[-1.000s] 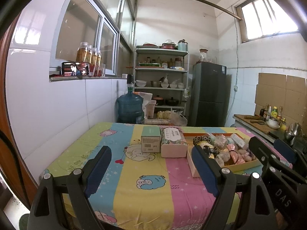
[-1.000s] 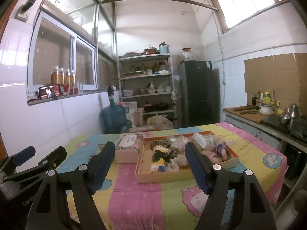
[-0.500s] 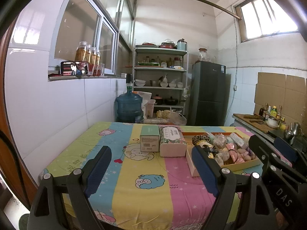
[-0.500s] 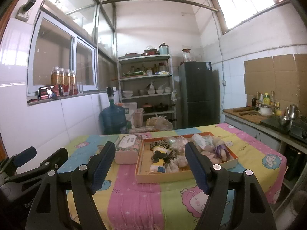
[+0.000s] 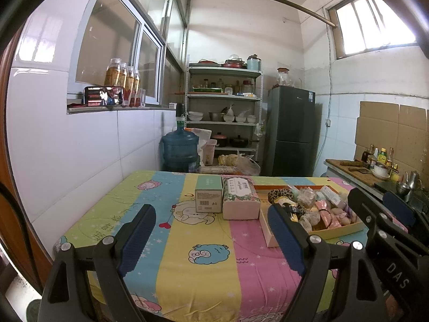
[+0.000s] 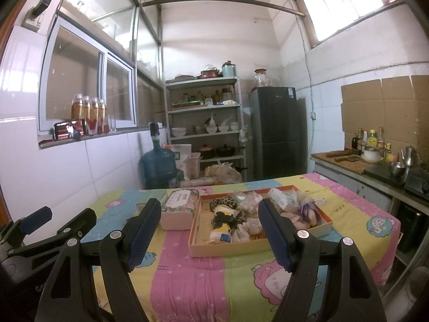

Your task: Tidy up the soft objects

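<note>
Hiding part of the tray (image 6: 228,251), both released hand-held grippers (image 5: 211,230) (image 6: 209,225) hover empty; contents blur.

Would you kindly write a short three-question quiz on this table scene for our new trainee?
1. True or false: the left gripper is shut on an item.
2. Where do the soft objects lie? A) in the shallow cardboard tray B) loose on the tablecloth C) on the shelf
3. Fill in: beside the tray stands a floral tissue box, and on its far side a green ____.

Key
1. False: both it and the right gripper are open and hold nothing.
2. A
3. box
</note>
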A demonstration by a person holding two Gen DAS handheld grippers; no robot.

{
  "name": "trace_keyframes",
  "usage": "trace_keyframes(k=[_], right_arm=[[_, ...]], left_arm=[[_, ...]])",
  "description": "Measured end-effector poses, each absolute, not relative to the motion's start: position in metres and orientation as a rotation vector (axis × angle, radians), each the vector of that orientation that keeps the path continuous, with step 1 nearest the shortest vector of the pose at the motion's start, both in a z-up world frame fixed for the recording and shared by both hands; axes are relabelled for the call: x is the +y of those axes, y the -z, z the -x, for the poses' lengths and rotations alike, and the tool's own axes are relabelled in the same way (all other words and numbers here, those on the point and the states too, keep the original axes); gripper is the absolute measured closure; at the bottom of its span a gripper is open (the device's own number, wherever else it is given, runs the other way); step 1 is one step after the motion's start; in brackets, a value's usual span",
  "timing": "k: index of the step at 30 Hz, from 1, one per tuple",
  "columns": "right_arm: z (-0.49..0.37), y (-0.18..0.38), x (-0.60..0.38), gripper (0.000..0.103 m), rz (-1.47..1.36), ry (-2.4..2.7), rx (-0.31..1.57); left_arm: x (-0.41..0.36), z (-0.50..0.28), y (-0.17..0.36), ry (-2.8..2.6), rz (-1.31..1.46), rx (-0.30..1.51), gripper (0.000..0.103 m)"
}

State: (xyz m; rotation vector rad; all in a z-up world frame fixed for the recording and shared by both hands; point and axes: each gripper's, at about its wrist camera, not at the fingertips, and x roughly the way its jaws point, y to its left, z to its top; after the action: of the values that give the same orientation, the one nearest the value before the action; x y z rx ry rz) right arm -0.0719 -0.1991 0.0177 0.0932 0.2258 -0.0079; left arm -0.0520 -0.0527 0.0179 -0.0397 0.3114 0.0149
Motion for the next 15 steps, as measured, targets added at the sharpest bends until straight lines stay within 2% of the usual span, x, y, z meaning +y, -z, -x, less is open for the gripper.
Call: trace_keyframes(k=[15], right_arm=[[0.0726, -0.0185, -0.1984, 0.027, -0.093, 0.008, 0.224]], left_arm=[[-0.0529, 0.0516, -0.0158, -0.018, 0.05, 0.309, 0.018]])
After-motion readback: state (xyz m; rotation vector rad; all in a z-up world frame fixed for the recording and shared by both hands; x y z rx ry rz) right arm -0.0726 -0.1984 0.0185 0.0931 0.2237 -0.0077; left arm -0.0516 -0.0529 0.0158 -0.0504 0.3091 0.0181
